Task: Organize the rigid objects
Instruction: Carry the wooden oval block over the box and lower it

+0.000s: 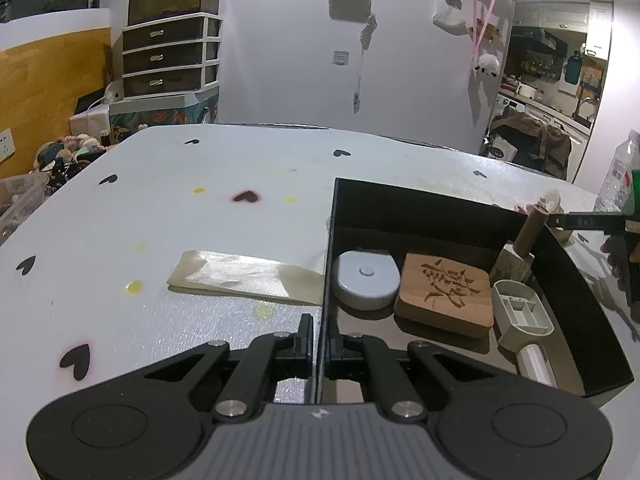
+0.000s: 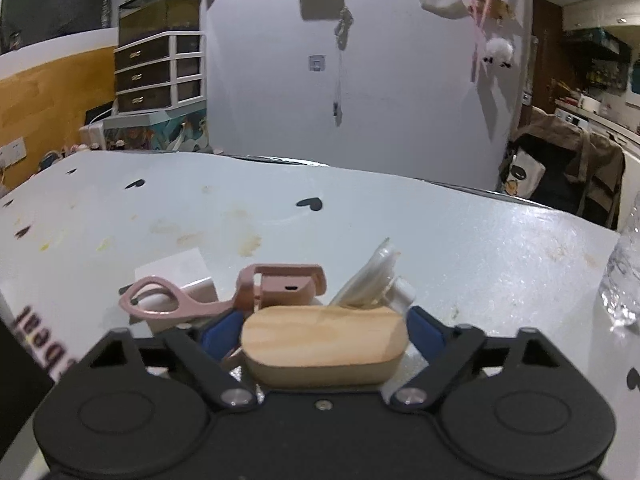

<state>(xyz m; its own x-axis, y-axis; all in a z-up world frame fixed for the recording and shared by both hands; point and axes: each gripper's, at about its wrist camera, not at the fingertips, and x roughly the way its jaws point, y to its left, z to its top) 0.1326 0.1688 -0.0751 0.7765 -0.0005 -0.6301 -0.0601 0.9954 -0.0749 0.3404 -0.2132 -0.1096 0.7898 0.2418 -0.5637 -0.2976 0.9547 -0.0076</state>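
Left tongs (image 1: 319, 354) clenched tight on the near-left wall of the black box (image 1: 416, 202), one finger outside and one inside, pinching that thin wall right at the edge! Inside the box, a round grey tape measure (image 1: 366, 280) sits against the left wall, and just beside it a carved wooden block (image 1: 446, 294) lies flat. On the block's right lies a pale plastic piece with a roller end (image 1: 520, 320), and a brush with a brown handle (image 1: 526, 242) leans up over the box's right wall.

Over to the right tongs (image 2: 324, 332), jaws spread wide around an oval wooden block (image 2: 322, 344) that rests on the desk (image 2: 460, 248). The blue pads (image 2: 428, 334) flank both its ends; whether they actually press on it I cannot tell. No earlier view to compare. Right behind the block, a pink eyelash curler (image 2: 192, 304) lies touching a pink boxy piece (image 2: 286, 290), and a clear plastic item (image 2: 376, 276) tilts up beside them. A water bottle (image 2: 624, 284) stands at the desk's right edge.
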